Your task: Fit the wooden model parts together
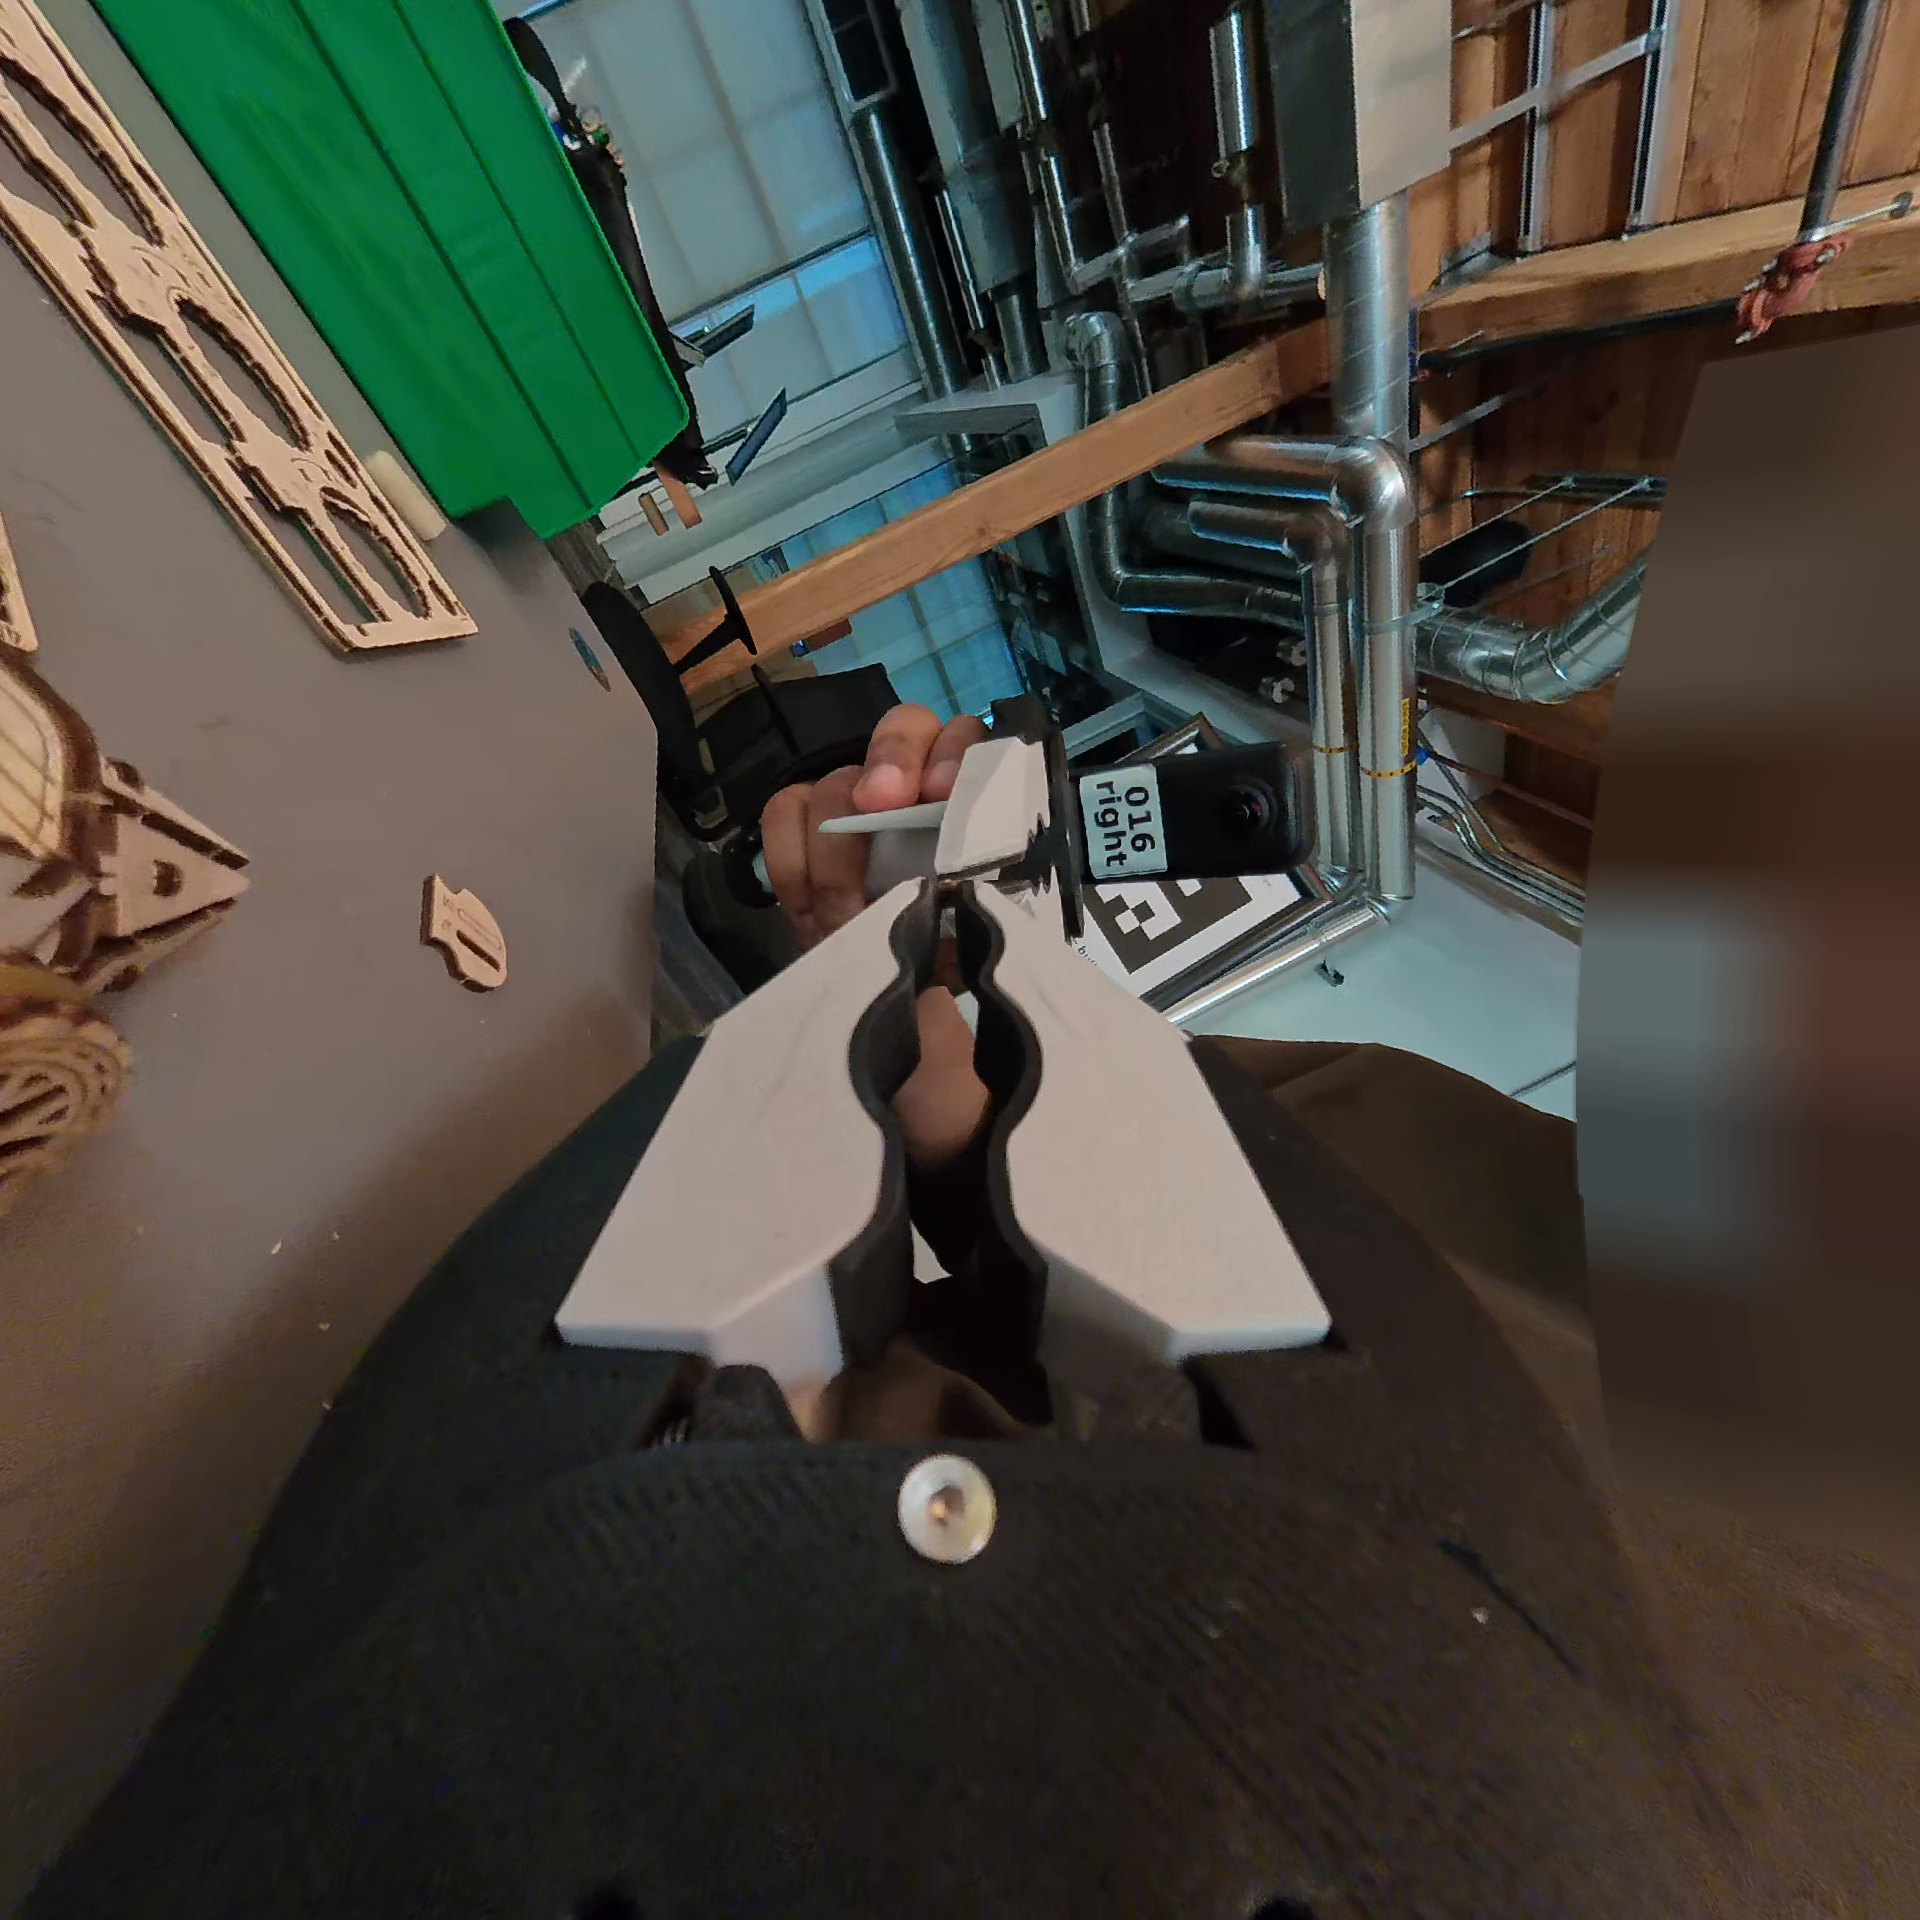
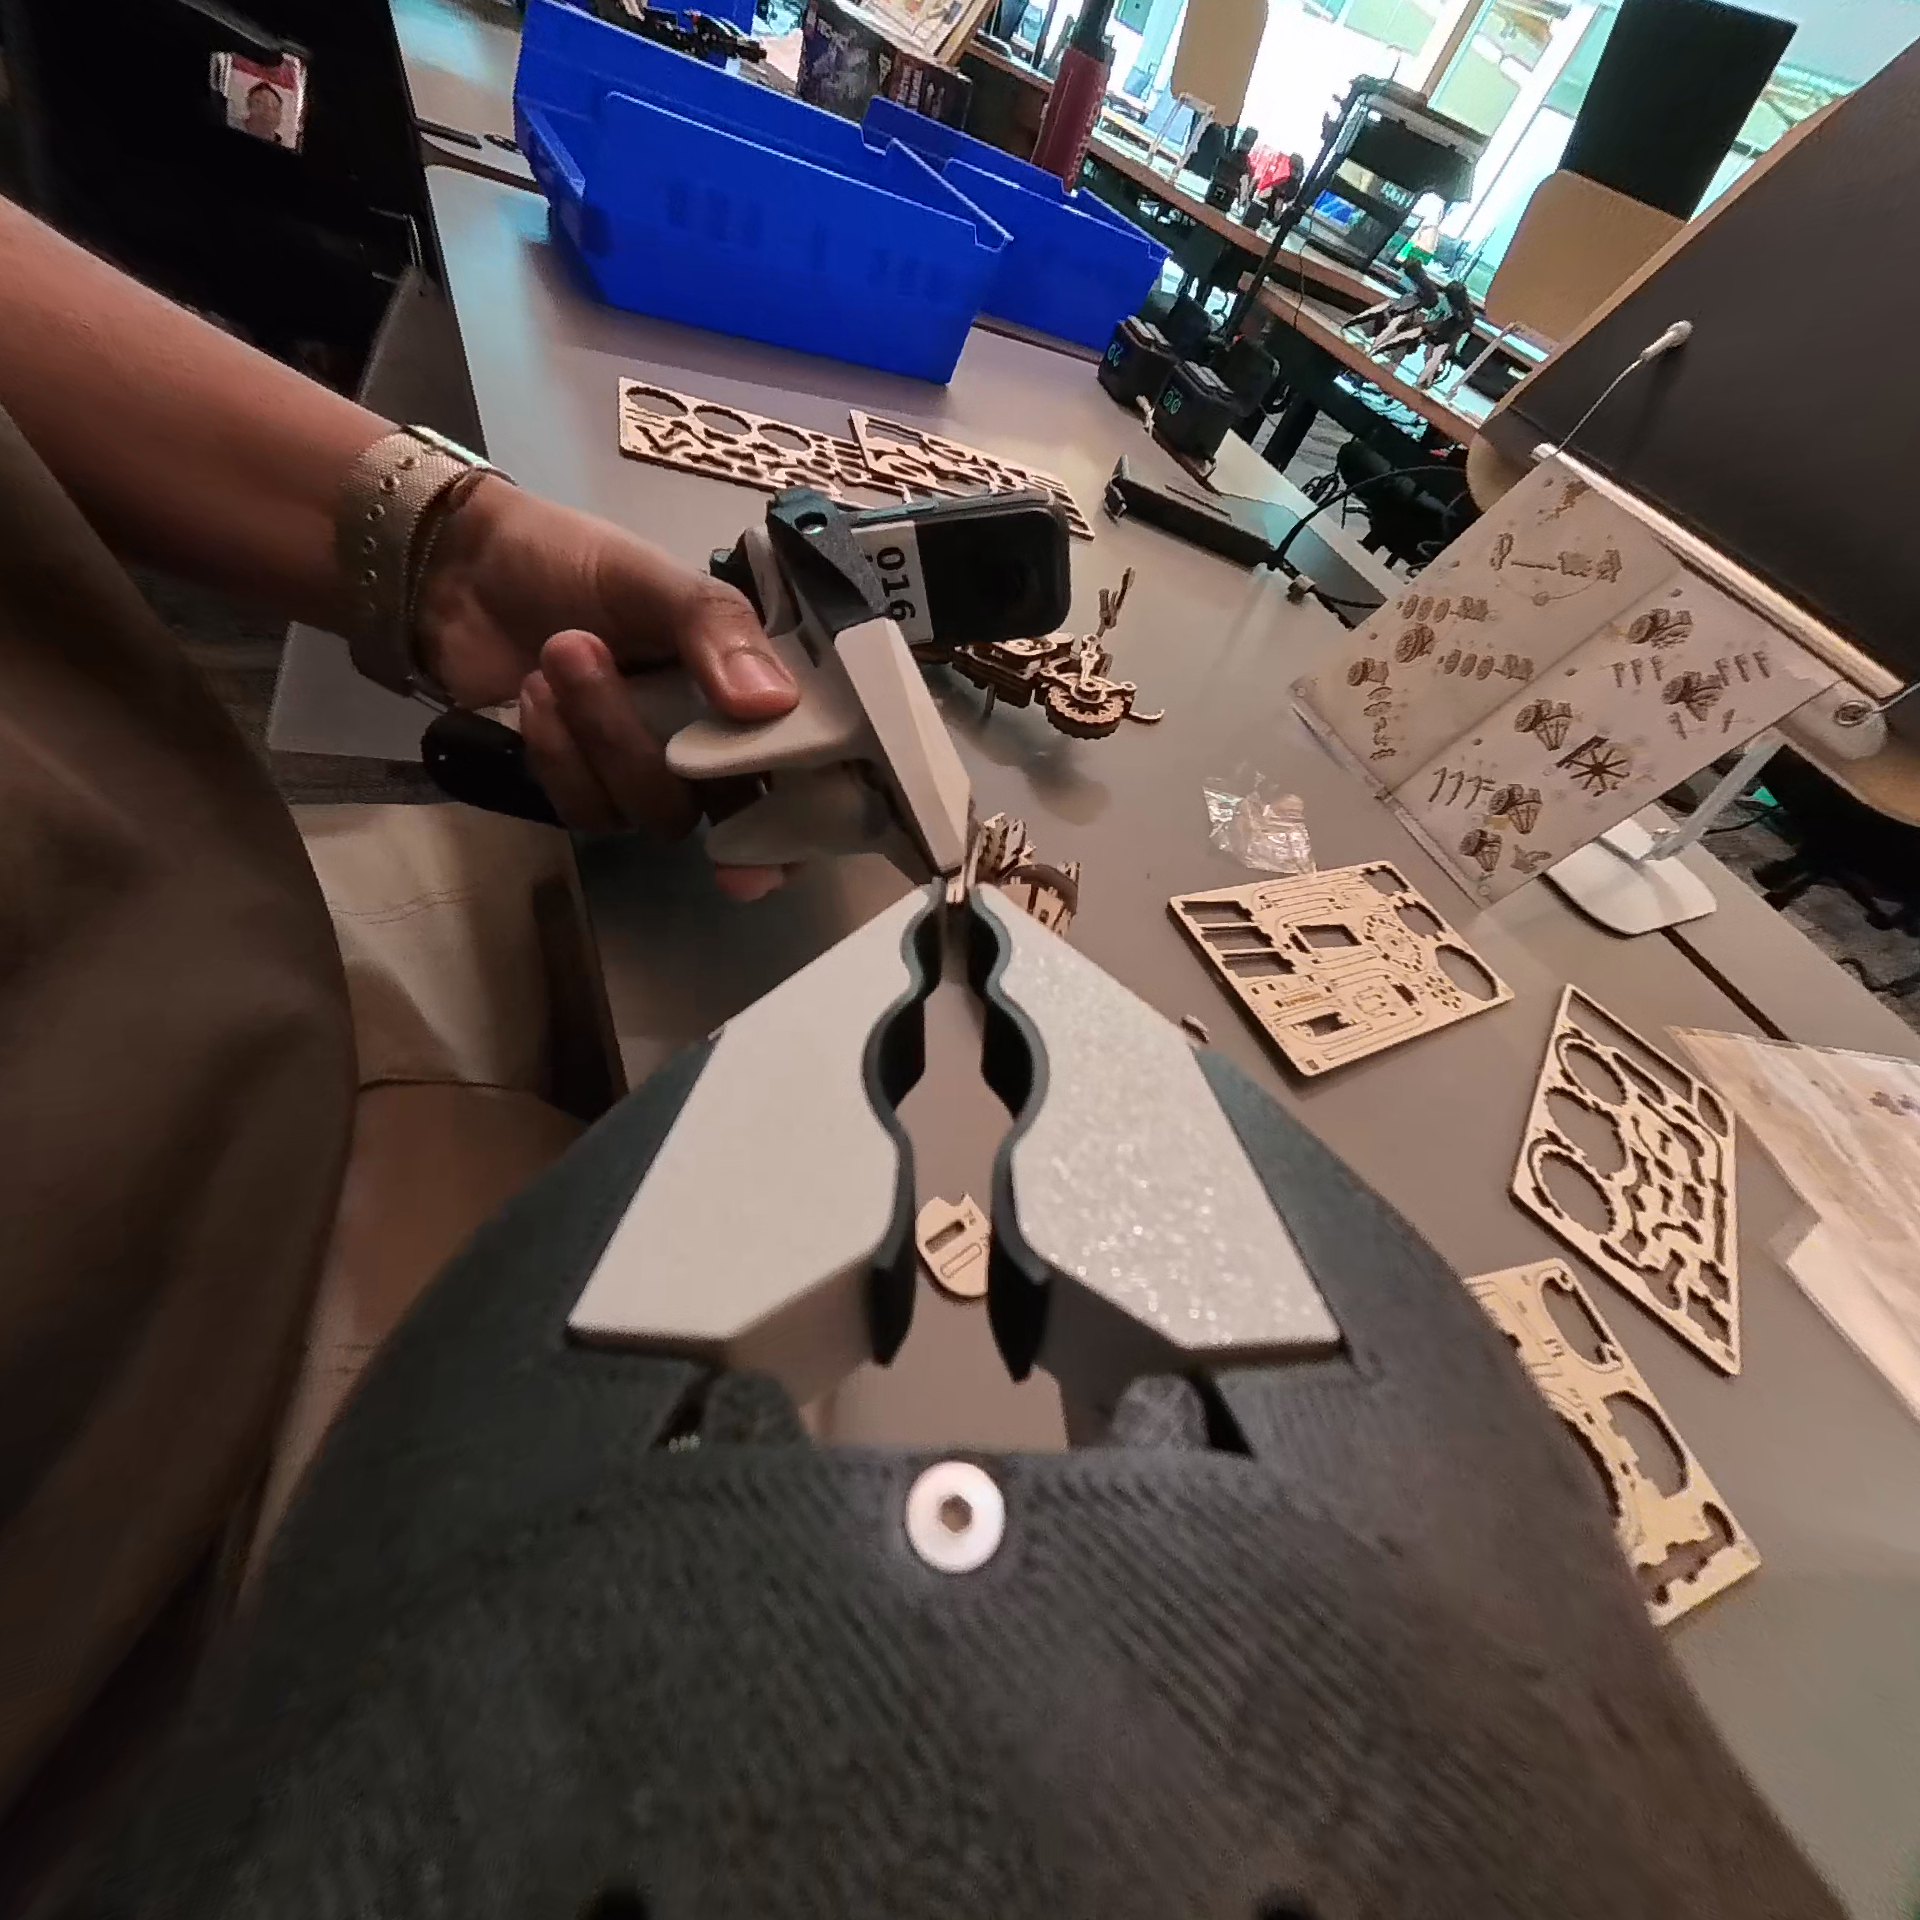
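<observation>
Jaws, left gripper (image 1: 940,891): drawn together until the tips meet. I cannot make out whether anything sits between them. It is raised off the grey table (image 1: 312,779) and rolled on its side, my left hand (image 2: 603,675) wrapped round the handle.

Jaws, right gripper (image 2: 951,896): clenched too, with a thin pale sliver of wood (image 2: 951,888) showing between the dark pads at the very tip. My right hand (image 1: 862,810) grips that handle.

Both pairs of tips come nose to nose above the near edge of the table, touching or nearly so.

Just beyond the meeting point: a small wooden sub-assembly (image 2: 1023,878). Unclear if it is held or lying on the table.

Below the right fingers, flat on the table: one loose rounded wooden tab (image 2: 954,1257) with slots.

Farther back: the partly built wooden model (image 2: 1049,675), standing by itself.

Right side: punched-out plywood sheets (image 2: 1340,961), several, lying flat and apart. Behind them, an instruction sheet (image 2: 1538,686) propped on a stand.

Far end: blue bins (image 2: 748,239). A green bin (image 1: 416,239) shows in the left wrist view.
</observation>
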`<state>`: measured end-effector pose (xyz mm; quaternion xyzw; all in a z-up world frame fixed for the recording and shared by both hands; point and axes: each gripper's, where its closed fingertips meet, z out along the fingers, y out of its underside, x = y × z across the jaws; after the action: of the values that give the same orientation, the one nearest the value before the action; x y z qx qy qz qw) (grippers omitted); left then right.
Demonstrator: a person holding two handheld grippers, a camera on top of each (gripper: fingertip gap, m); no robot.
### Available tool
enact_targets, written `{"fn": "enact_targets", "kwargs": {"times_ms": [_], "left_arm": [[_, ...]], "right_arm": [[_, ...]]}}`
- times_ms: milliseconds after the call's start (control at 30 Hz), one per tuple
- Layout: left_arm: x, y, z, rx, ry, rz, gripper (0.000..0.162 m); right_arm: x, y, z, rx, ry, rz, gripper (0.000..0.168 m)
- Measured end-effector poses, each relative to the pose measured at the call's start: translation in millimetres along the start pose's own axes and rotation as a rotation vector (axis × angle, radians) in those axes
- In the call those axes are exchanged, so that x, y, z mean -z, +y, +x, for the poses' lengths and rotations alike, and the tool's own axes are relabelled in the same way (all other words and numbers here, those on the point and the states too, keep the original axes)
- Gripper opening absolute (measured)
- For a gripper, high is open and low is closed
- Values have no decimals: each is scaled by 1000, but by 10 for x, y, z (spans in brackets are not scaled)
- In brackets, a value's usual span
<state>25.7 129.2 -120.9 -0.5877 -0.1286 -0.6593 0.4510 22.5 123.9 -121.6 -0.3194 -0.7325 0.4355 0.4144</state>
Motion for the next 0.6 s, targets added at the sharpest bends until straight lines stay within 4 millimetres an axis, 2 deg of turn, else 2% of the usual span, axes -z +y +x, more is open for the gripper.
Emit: {"fn": "enact_targets", "kwargs": {"times_ms": [600], "left_arm": [[-11,12,59,9,43,-5,0]], "right_arm": [[20,-54,-8,-15,-15,43,1]]}}
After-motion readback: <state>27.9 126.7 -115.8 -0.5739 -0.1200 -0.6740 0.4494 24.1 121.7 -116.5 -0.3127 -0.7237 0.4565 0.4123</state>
